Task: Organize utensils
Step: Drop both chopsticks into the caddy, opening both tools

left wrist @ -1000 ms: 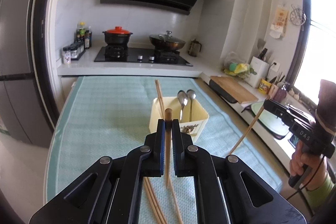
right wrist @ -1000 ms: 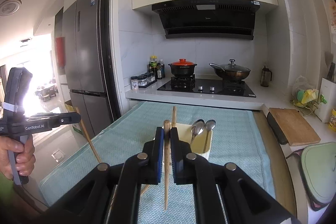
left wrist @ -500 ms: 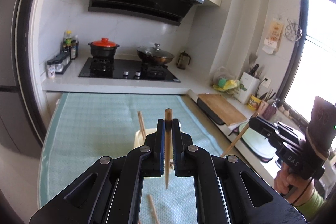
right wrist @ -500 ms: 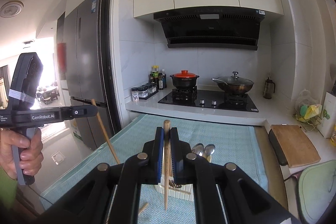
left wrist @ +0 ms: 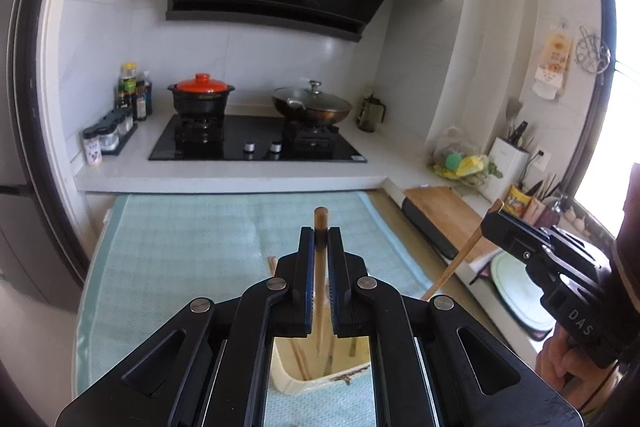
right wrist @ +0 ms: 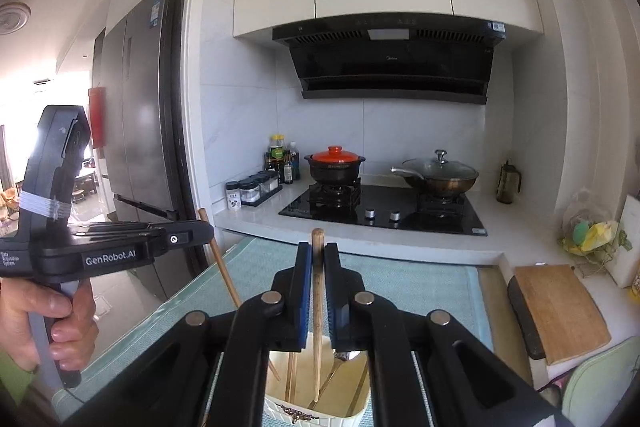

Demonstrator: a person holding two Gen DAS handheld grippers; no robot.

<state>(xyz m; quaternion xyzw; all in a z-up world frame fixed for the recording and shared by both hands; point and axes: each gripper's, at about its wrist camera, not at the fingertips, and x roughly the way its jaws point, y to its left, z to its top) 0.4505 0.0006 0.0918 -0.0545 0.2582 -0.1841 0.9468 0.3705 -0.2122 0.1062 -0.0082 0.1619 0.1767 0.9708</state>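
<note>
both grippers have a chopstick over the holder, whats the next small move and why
Probably lower both a little, then open. The left gripper and right gripper are each shut on a chopstick, held nearly upright, tips hanging over the open cream holder that already has chopsticks and spoons in it.

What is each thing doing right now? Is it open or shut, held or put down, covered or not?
left gripper: shut on a chopstick.
left chopstick: held upright above the holder.
right gripper: shut on a chopstick.
right chopstick: held upright, tip down in the holder.
utensil holder: standing on the mat, holds chopsticks and spoons.
clay pot: lid on.
wok: lid on.
</note>
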